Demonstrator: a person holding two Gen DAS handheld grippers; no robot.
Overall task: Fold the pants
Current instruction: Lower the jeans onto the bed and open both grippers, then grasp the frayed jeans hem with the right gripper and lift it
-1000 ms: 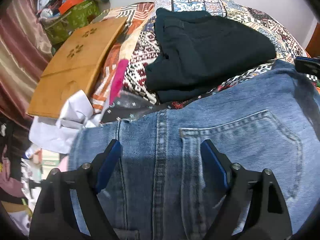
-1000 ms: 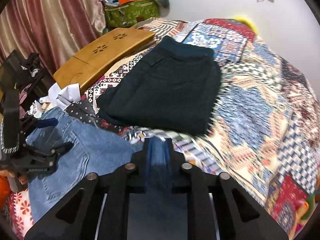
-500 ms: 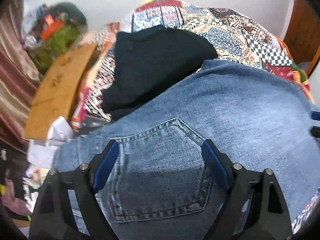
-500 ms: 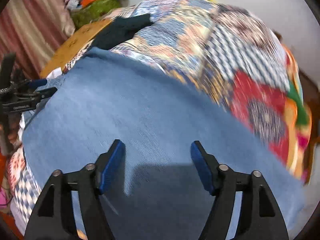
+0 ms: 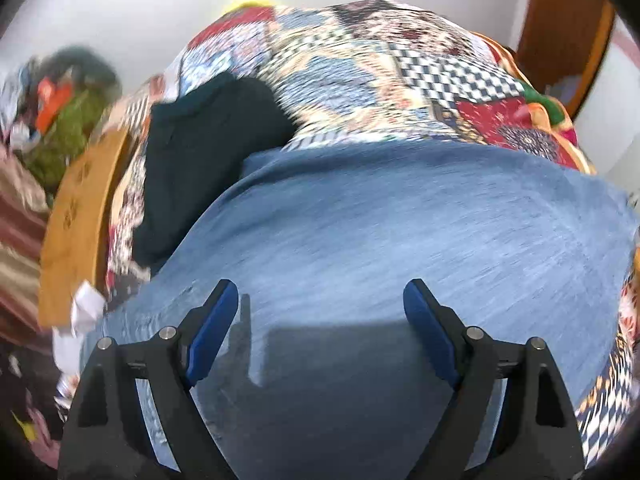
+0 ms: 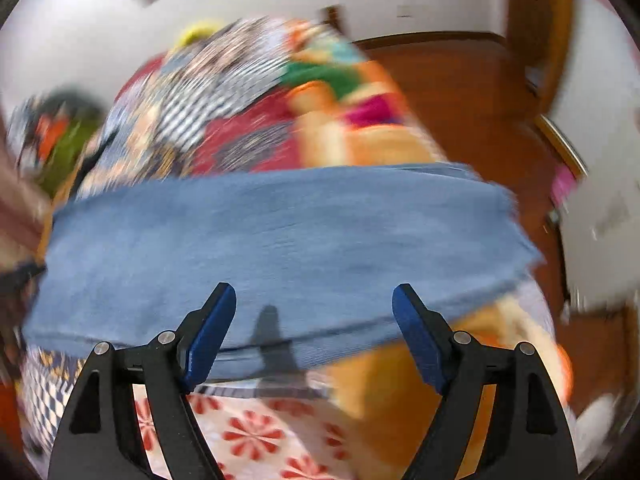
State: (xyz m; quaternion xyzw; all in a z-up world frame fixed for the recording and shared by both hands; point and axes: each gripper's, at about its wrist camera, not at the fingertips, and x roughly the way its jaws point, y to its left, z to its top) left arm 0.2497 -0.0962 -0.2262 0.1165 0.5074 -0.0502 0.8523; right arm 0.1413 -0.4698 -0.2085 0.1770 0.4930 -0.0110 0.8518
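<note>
Both tools wide apart and empty: left gripper (image 5: 320, 308) hovering over the blue jeans (image 5: 400, 232), right gripper (image 6: 314, 308) over the near edge of the same denim (image 6: 280, 240). Jeans spread lengthwise across the patchwork quilt (image 5: 360, 64), filling the lower half of the left wrist view and running as a band from 9 to 3 o'clock in the right wrist view, with what looks like the frayed hem out toward 3 o'clock (image 6: 516, 224). Probably the moment of choosing grasp points for the next fold. Best done by settling each tool on an end edge rather than mid-leg, pinching every layer together so none slides, lifting both ends level, then carrying them over as one and laying the edges flush. Worth keeping the fold short of the folded dark garment (image 5: 208, 152) lying at 10 o'clock just beyond the denim, near the wooden board (image 5: 80, 220) at 9 o'clock. Heavy motion blur in both views, so seams, pockets and waistband not readable; impossible to tell which end sits under the left tool. Number of denim layers unclear, though a second edge shows below the first at 6 o'clock in the right wrist view. Contact between fingertips and cloth not decidable. Green clutter (image 5: 64, 136) at 9 to 10 o'clock too smeared to name. Near side of the jeans hidden behind both tool bodies.
</note>
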